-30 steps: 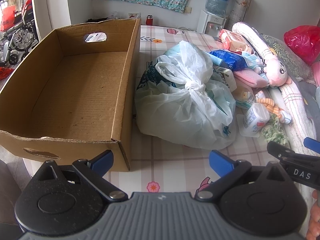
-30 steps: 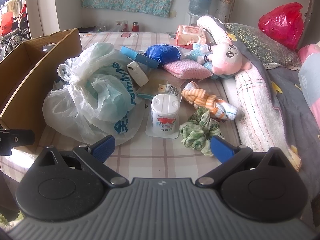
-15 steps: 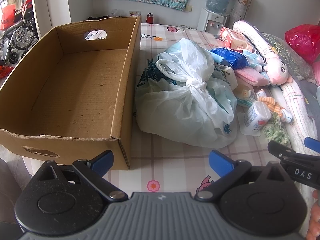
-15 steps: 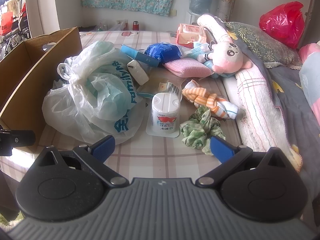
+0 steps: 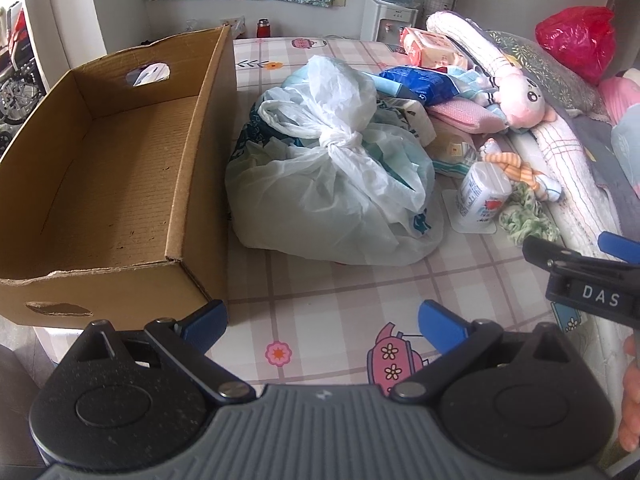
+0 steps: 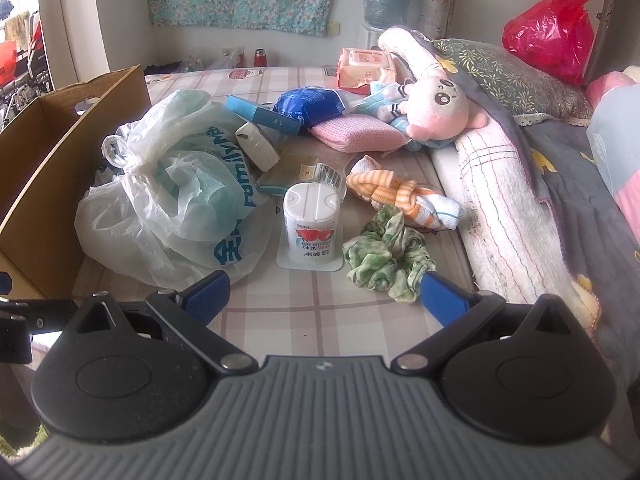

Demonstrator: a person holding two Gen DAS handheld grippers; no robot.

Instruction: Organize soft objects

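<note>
Scrunchie first, probably. Green scrunchie [image 6: 384, 254] sits low centre-right of the right wrist view, touching the inner edge of the right gripper's [image 6: 324, 294] right blue fingertip [image 6: 442, 294], so looks like the easiest soft thing to start on. Best bet: nudge forward and a touch right so the fabric ends up between both fingertips, not just brushing one, then pinch the bulk of it rather than a loose frill. Worth steering clear of the white pot [image 6: 314, 228] just left of it, sitting on its flat backing; looks hard, so likely not part of the sort, and tips easily by the look of it. Striped knotted cloth [image 6: 400, 198] just behind, touching or nearly so, could get dragged along.

Cardboard box [image 5: 100, 168] fills the left half of the left wrist view, open top, nothing in it. Seems the obvious drop spot, though that's only a guess from the task. Knotted plastic bag [image 5: 332, 184] in the middle of that view, right up against the box's wall, with the pink plush toy [image 5: 520, 96] and pink pad [image 6: 356, 132] further back toward the upper right.

Pose-wise: right gripper low over the checked tablecloth [image 6: 320, 320], pointing forward, jaws spread wide, holding nothing. Left gripper [image 5: 322, 318] same story, wide open and empty, low near the box's front corner, aimed at the bag. Bit of a hand [image 5: 630, 400] at the far right edge of the left view, under the other gripper's body.
</note>
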